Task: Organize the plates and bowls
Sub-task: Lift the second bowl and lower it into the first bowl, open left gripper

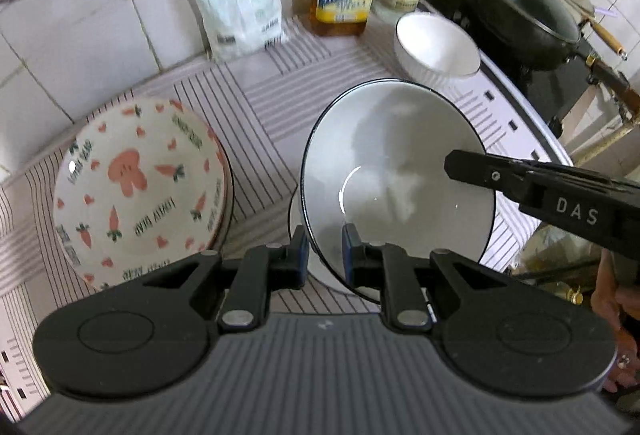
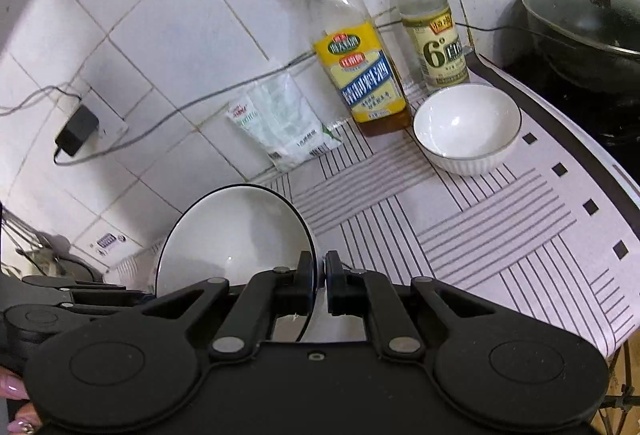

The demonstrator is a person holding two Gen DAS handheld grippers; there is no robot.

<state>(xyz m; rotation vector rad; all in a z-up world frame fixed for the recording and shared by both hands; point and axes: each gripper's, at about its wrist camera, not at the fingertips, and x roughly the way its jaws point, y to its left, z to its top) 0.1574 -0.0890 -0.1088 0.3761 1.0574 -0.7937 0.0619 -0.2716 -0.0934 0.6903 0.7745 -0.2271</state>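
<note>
I see the striped surface [image 2: 500,235] beneath everything. My black-rimmed white bowl [image 1: 396,171] hangs tilted above it, beside the carrot-print bowl [image 1: 140,191]. Left tongs [image 1: 325,251] and right tongs [image 2: 320,285] are both clamped on its rim.

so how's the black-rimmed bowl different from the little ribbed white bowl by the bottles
The black-rimmed bowl is tilted up on edge, with the left gripper and right gripper both shut on its rim; the ribbed white bowl sits upright and untouched on the striped mat. The black-rimmed bowl has a smooth wall and a dark rim line; the ribbed one has a fluted outside and a thinner rim line. Both are white inside and empty.
</note>
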